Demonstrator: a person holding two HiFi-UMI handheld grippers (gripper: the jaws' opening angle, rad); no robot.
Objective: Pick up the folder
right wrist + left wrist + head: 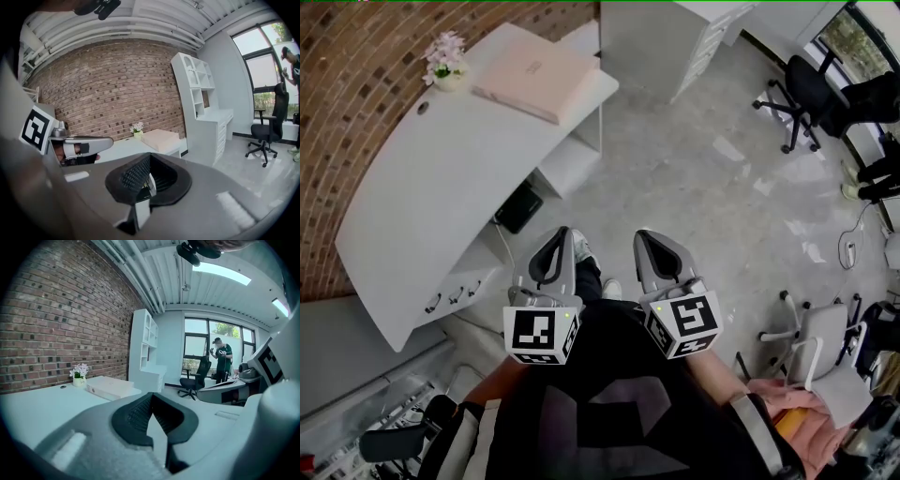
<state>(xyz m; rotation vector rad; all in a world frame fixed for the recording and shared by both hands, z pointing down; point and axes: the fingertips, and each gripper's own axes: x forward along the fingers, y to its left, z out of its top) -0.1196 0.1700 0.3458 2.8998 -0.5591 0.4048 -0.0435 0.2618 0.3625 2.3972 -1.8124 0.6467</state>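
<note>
While their jaws are pressed together on nothing, the left gripper (561, 234) and right gripper (649, 236) hang side by side, apart from the white desk (422, 187); the pink folder (534, 80) lies on this desk's far end, beside a flower pot (443, 66).

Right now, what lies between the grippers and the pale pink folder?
In the head view, bare grey floor and the edge of the white desk separate the left gripper and right gripper from the pale pink folder.
</note>
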